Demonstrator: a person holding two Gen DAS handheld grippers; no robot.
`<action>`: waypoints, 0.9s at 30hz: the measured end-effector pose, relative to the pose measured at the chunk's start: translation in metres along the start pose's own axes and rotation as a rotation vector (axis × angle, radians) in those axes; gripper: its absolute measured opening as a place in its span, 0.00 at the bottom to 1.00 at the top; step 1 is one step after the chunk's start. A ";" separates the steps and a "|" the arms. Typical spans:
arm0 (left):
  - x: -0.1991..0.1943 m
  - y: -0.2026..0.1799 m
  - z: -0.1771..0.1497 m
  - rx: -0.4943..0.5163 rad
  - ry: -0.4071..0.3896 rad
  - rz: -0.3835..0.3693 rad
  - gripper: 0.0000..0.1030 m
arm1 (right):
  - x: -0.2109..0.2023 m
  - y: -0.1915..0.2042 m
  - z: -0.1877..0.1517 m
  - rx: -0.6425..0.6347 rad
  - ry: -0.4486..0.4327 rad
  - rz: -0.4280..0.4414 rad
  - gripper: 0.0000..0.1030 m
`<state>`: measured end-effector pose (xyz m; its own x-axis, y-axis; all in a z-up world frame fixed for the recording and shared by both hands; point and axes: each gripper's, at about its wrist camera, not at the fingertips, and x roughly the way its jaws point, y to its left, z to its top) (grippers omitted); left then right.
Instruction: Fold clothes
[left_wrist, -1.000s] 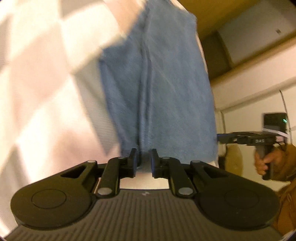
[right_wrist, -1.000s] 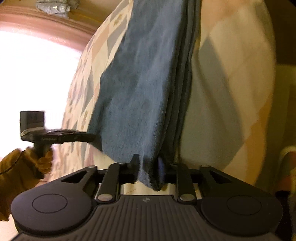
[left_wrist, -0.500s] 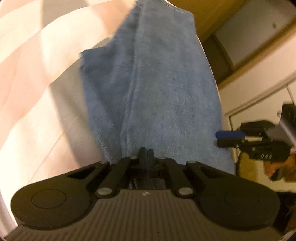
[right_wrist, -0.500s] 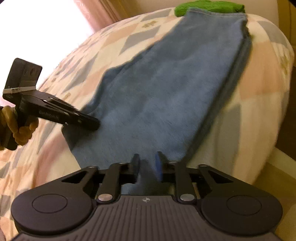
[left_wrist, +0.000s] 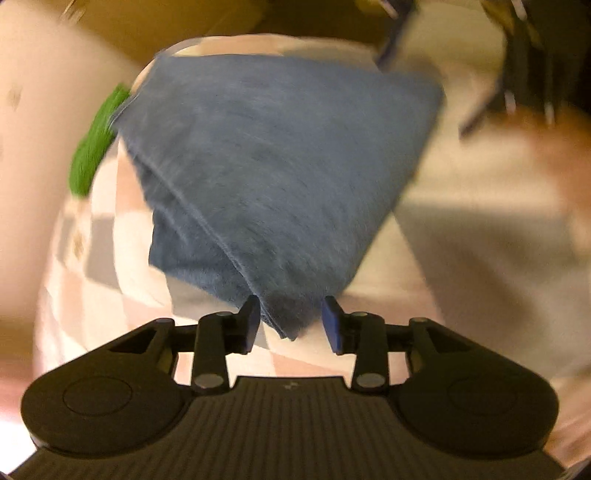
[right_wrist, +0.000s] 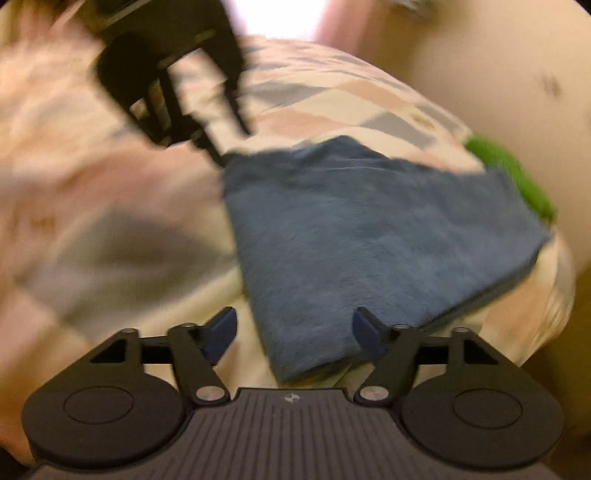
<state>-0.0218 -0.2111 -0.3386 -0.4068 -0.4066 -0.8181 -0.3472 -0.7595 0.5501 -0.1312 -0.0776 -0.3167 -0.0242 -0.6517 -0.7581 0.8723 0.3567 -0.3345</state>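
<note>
A folded blue towel (left_wrist: 280, 177) lies on the patterned bed cover (left_wrist: 103, 236); it also shows in the right wrist view (right_wrist: 369, 236). My left gripper (left_wrist: 291, 321) is open, its jaws on either side of the towel's near corner without pinching it. My right gripper (right_wrist: 295, 332) is open wide over another corner of the towel. The left gripper shows blurred at the towel's far left corner in the right wrist view (right_wrist: 177, 92). Both views are motion-blurred.
A green cloth (left_wrist: 92, 147) lies on the bed just beyond the blue towel, also visible in the right wrist view (right_wrist: 513, 177). The bed's edge drops off close to the towel (right_wrist: 554, 295). A pale wall (right_wrist: 498, 74) stands behind.
Both grippers were shut on the hanging towel; they laid it folded on the bed and opened. The towel now lies flat.
</note>
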 end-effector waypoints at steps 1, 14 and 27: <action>0.009 -0.010 0.002 0.056 -0.003 0.020 0.34 | 0.005 0.010 -0.003 -0.056 0.014 -0.031 0.73; 0.052 -0.039 -0.004 0.242 -0.056 0.173 0.29 | 0.063 0.048 -0.023 -0.453 -0.043 -0.251 0.65; -0.017 0.131 0.057 -0.357 -0.017 -0.039 0.19 | 0.041 -0.210 0.026 0.295 0.045 0.579 0.21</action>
<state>-0.1087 -0.2750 -0.2425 -0.4141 -0.3676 -0.8327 -0.0464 -0.9051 0.4226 -0.3031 -0.1966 -0.2625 0.4751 -0.3785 -0.7944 0.8478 0.4385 0.2981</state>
